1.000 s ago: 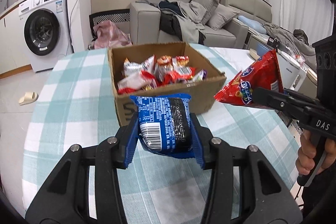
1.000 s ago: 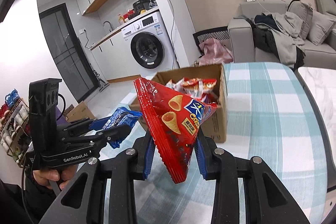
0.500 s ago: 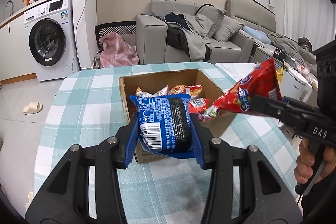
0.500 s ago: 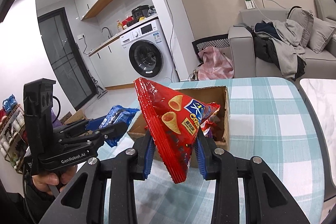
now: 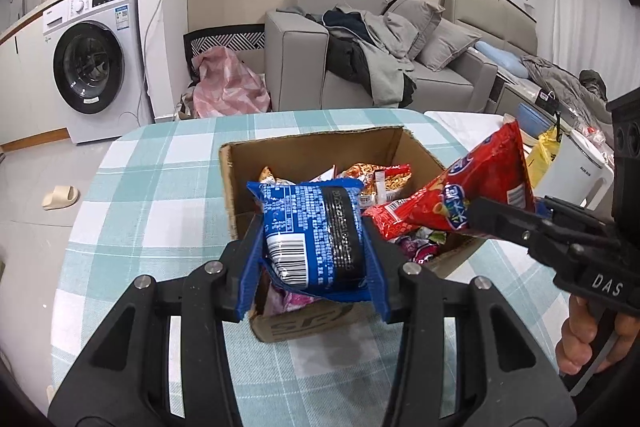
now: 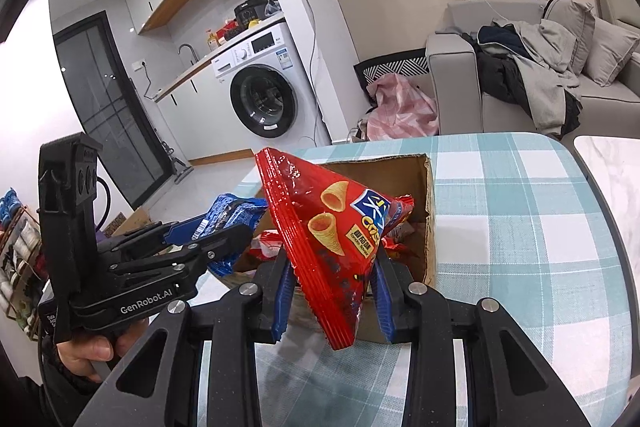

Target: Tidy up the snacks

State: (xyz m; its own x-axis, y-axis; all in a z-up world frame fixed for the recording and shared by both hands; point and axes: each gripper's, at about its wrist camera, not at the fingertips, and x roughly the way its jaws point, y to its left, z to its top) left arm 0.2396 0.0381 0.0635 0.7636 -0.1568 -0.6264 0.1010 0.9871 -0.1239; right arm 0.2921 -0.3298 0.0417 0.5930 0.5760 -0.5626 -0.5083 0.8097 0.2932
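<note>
**Over the box, both packets ready to drop**

Above the open cardboard box (image 5: 320, 155) I now have both snacks. My left gripper (image 5: 316, 267) is clamped on the blue packet (image 5: 314, 231), barcode facing the camera, and it hangs over the near wall of the box. My right gripper (image 6: 332, 287) is closed on the red cone-snack bag (image 6: 328, 223), pinched near its lower corner so the bag stands up and leans over the box's opening; in the left view the same bag (image 5: 472, 191) pokes in from the right, its tip above the packets already inside.

A second ago both packets were short of the box, with checked cloth showing between them and the cardboard. Both hands have carried forward since, and the box has slid under them. Neither grip has changed.

That, I judge, puts me at the release step: both snacks are over the target, which sits on the desk (image 5: 168, 163) with its teal checked cloth. The box looks fairly full, so the tall red bag may tip out if I let go too near the rim.
</note>
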